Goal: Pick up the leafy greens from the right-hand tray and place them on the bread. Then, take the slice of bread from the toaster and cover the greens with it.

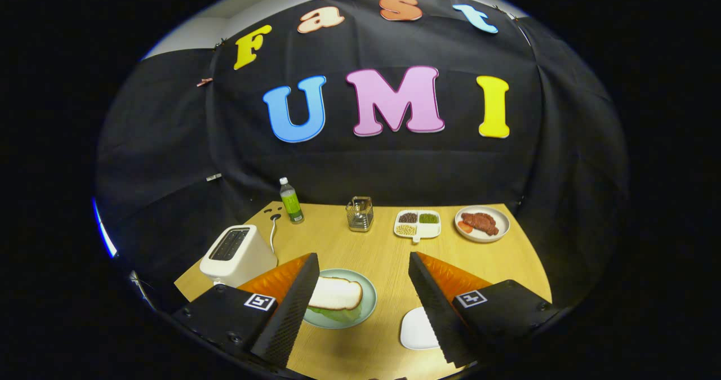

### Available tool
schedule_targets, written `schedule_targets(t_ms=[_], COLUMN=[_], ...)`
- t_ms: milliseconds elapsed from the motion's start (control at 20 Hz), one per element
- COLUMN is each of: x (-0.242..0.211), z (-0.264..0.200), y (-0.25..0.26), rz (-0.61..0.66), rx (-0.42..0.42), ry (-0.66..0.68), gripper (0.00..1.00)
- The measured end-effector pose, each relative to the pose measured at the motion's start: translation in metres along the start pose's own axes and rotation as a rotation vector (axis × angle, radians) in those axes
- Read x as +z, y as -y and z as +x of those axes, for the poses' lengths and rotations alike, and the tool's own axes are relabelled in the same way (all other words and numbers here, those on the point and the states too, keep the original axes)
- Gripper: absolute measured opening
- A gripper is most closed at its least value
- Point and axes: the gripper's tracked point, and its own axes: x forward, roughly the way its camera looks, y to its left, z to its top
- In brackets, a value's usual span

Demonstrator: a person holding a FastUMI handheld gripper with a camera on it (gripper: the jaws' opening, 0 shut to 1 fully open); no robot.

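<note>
Hand-held gripper [364,273] open above plate [369,304]; toaster [236,253] beside, white tray [415,329] near.

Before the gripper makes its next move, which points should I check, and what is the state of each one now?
1. Gripper fingers apart and holding nothing: ok.
2. Bread slice lies on top, on the green plate: ok.
3. Leafy greens under the slice, an edge showing at its near side: ok.
4. A lower bread slice under the greens: cannot tell, hidden.
5. Toaster slots free of bread: cannot tell, the slots look dark.
6. White tray by the right finger has no greens on its visible part: ok.
</note>
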Motion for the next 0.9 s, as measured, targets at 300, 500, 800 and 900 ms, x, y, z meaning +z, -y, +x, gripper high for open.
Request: schedule_targets(t_ms=[300, 500, 800, 900], x=[0.039, 0.037, 0.017, 0.012], z=[-0.050, -0.059, -0.069, -0.068], y=[0.033, 0.036, 0.040, 0.049], rz=[-0.067, -0.105, -0.132, -0.110], rx=[-0.034, -0.001, 0.056, 0.054], ry=[0.111, 0.132, 0.138, 0.132], gripper=[0.99, 0.99, 0.98, 0.98])
